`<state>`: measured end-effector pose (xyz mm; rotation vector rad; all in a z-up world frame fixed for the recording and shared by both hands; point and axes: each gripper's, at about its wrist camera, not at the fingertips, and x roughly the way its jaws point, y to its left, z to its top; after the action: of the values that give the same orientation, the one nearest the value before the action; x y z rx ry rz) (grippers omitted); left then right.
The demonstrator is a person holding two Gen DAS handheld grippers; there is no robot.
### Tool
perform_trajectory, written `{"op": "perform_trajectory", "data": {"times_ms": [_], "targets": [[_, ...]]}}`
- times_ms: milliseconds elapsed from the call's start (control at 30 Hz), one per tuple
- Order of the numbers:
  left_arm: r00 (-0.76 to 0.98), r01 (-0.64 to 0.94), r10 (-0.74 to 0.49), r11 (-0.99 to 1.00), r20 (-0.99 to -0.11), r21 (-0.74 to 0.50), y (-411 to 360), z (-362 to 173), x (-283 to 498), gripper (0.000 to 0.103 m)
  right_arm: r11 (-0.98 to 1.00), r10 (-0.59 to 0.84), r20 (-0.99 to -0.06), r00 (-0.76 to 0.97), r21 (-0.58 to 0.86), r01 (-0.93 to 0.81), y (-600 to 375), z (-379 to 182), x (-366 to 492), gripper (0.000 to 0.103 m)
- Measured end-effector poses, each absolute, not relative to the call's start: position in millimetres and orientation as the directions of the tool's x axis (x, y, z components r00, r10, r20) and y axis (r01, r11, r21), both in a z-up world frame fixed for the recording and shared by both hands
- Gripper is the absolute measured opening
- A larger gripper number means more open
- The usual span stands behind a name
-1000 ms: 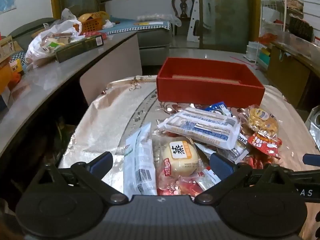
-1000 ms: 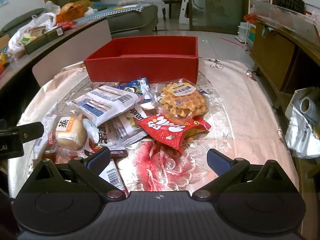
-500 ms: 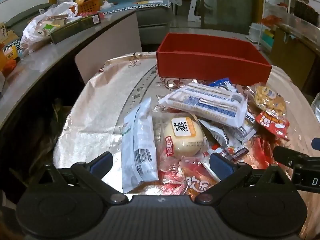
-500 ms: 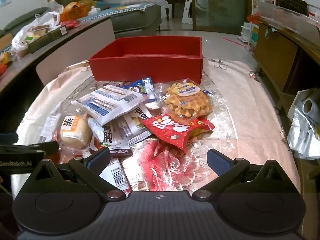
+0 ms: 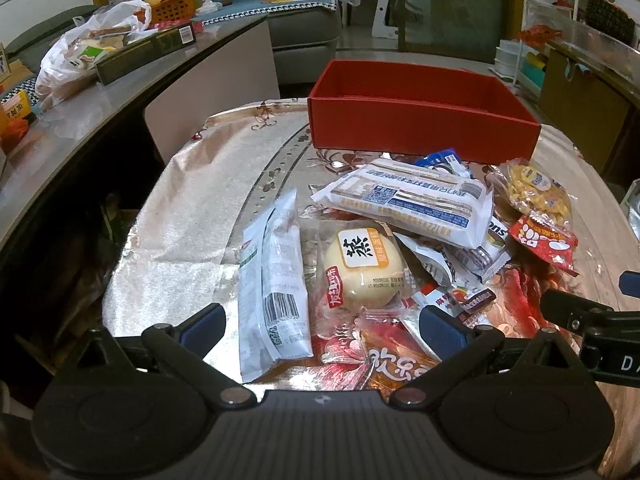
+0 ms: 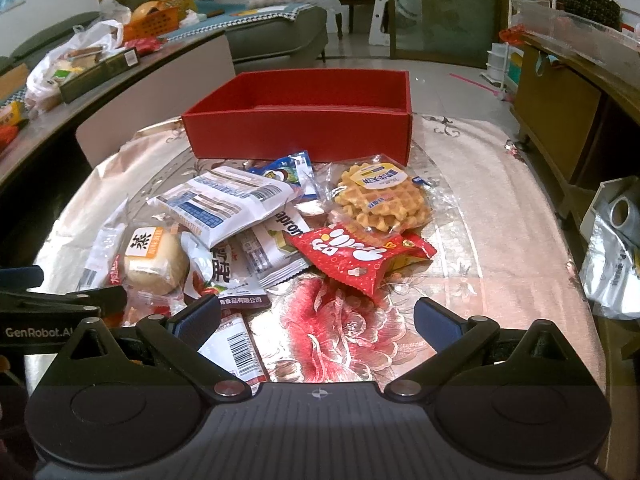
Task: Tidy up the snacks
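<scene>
Hovering wide and empty, both claws face crinkly plastic snack packets (image 5: pixel 404 200) before a rigid red box (image 6: pixel 304 120).

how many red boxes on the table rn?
1. The red box sits open at the far end of the table, behind the snack pile; its visible interior looks empty. Both grippers are open, short of it. No other box shows on this table.

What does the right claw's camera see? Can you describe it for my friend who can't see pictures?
A pile of wrapped snacks, including a waffle pack and a red pouch, lies on a flowery tablecloth in front of an empty red box. The open right claw hovers nearby, holding nothing.
</scene>
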<state>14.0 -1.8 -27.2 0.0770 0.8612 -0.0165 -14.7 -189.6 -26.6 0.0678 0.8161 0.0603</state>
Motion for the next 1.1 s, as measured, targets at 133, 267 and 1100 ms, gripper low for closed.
{"op": "perform_trajectory", "data": {"times_ms": [133,267,1100], "targets": [[0.652,0.047,0.016,0.997,-0.758,0.061,-2.2,-27.5,13.9,0.099,0.996,0.081,-0.726,0.683,0.084,-0.029,-189.7,-26.7,-14.5,0.103],[0.65,0.051,0.01,0.997,-0.76,0.057,-3.2,-28.1,14.3,0.099,0.996,0.081,-0.726,0.683,0.084,-0.029,-189.8,-26.6,-14.4,0.103],[0.571,0.063,-0.035,0.998,-0.82,0.002,-0.5,-36.1,19.5,0.095,0.996,0.084,-0.729,0.679,0.085,-0.032,-189.2,-27.9,-13.7,0.103]]}}
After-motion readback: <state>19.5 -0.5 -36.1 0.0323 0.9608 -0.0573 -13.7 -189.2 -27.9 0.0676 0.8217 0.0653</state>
